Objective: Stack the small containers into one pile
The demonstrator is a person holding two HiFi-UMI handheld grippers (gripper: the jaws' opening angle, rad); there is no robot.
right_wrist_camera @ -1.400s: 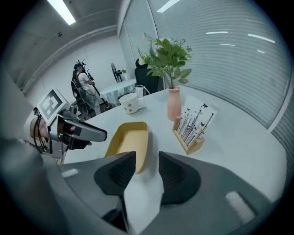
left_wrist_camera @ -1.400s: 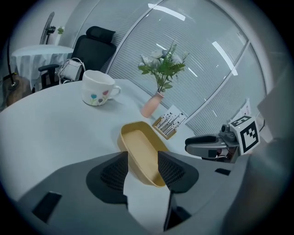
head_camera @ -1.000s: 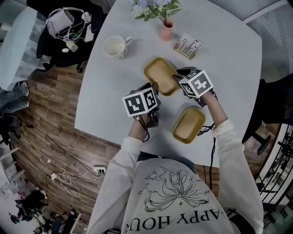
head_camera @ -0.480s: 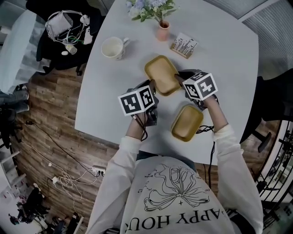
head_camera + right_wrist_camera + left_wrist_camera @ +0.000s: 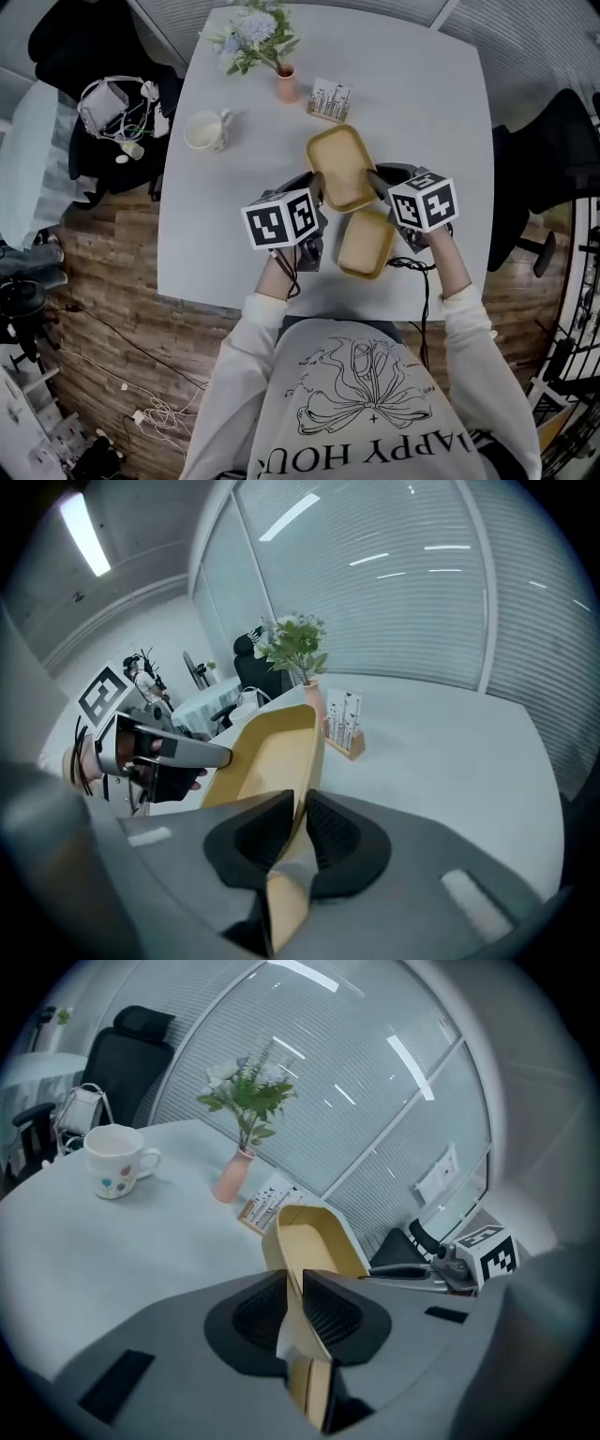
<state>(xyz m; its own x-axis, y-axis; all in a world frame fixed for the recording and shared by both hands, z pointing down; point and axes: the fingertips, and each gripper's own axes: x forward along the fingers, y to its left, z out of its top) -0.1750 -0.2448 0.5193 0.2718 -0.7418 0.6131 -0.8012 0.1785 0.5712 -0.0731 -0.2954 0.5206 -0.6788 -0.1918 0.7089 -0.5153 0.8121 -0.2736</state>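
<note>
Item one: tan container [image 5: 342, 169], oval and open-topped, held above the white table [image 5: 216, 244]. The left gripper [image 5: 317, 190] is clamped on its left rim and the right gripper [image 5: 380, 181] on its right rim, each with one jaw inside the wall and one outside, and both pairs have just been closing onto that wall. Item two: second tan container [image 5: 366, 246], resting on the table near the person, its far end meeting the held one's near end in the head view. Also on the table, at the far side: mug [image 5: 204, 130], pink vase of flowers [image 5: 286, 84], card holder [image 5: 330, 99].
</note>
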